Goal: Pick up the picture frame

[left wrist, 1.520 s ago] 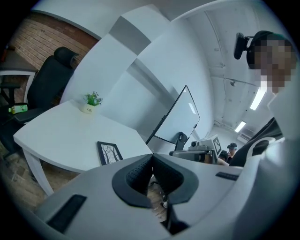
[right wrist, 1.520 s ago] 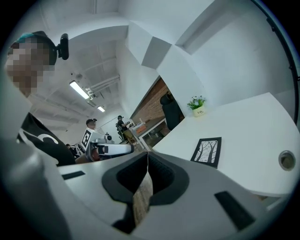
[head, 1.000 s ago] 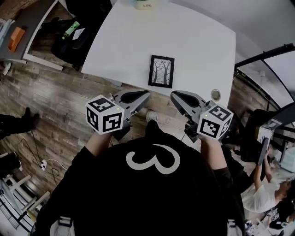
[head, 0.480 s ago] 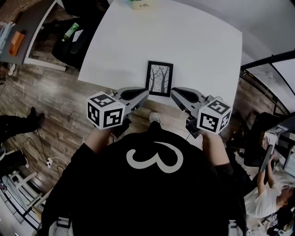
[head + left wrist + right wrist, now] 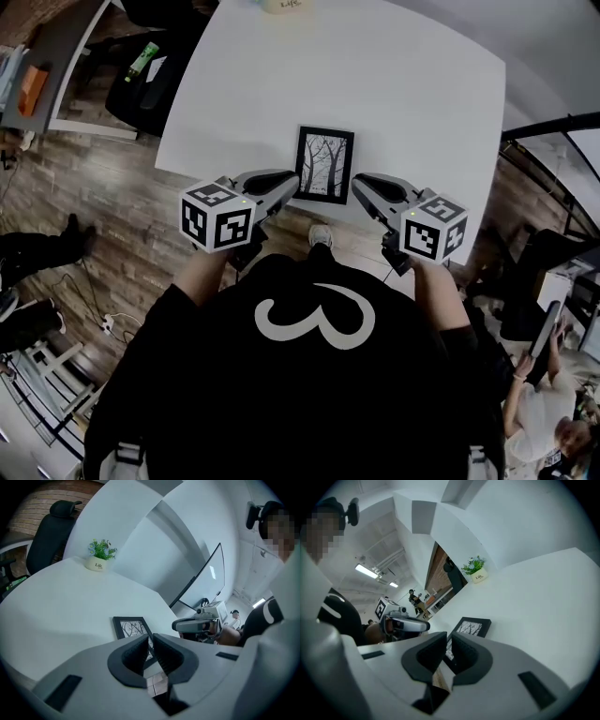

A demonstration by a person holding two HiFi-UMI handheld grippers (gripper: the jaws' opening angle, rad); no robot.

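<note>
A black picture frame (image 5: 325, 164) with a drawing of bare trees lies flat near the front edge of the white table (image 5: 403, 103). My left gripper (image 5: 292, 180) hovers at the frame's lower left corner, shut and empty. My right gripper (image 5: 356, 184) hovers at its lower right corner, also shut and empty. In the left gripper view the frame (image 5: 131, 626) lies just beyond the closed jaws (image 5: 151, 641), and the right gripper (image 5: 194, 625) shows to the right. In the right gripper view the frame (image 5: 471, 626) sits just past the closed jaws (image 5: 449, 641).
A small potted plant (image 5: 98, 557) stands at the table's far edge. A black office chair (image 5: 51, 531) sits beyond the far left corner. A grey desk (image 5: 52, 70) lies to the left over wood floor. Another person (image 5: 544, 422) is at the lower right.
Both grippers have moved forward and down to the table's front edge, and now flank the frame's near corners. Their jaws stay closed.
</note>
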